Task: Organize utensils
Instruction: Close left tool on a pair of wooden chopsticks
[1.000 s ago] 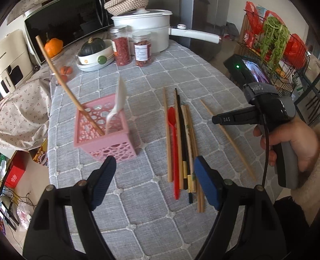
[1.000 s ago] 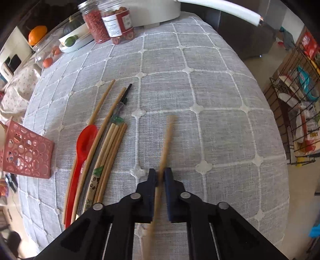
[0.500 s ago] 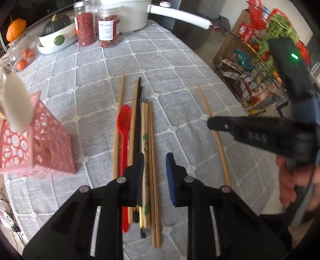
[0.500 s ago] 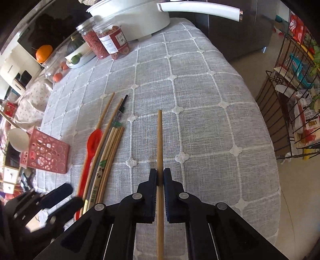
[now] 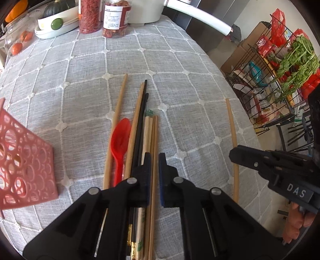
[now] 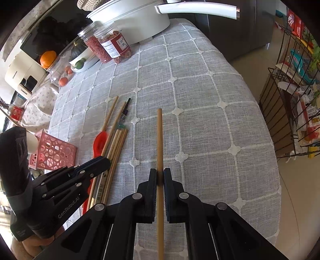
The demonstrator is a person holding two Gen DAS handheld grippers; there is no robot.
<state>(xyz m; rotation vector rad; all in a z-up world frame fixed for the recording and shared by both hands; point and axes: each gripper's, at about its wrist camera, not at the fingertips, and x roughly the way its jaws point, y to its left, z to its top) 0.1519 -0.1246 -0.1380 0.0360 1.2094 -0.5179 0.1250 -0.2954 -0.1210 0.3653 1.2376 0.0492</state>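
Note:
A bundle of wooden and black chopsticks (image 5: 147, 128) and a red spoon (image 5: 120, 140) lie on the grey checked tablecloth (image 5: 84, 96). My left gripper (image 5: 154, 160) is low over the bundle, its jaws nearly shut around one wooden chopstick (image 5: 154, 152). My right gripper (image 6: 159, 176) is shut on a single wooden chopstick (image 6: 159, 140), lifted off the cloth; it also shows in the left wrist view (image 5: 232, 128). The pink perforated basket (image 5: 24, 166) stands at the left, also in the right wrist view (image 6: 53, 152), with a white spoon (image 6: 32, 142) in it.
At the table's far end stand two red-filled jars (image 6: 108, 46), a white pot (image 6: 138, 22) with a long handle (image 6: 198, 9), a bowl with a squash (image 5: 58, 22) and small oranges (image 5: 17, 48). A wire rack (image 5: 280, 80) of groceries stands right of the table.
My left gripper came down from beside the basket to the chopstick bundle and closed from wide open to nearly shut. My right gripper lifted its chopstick slightly.

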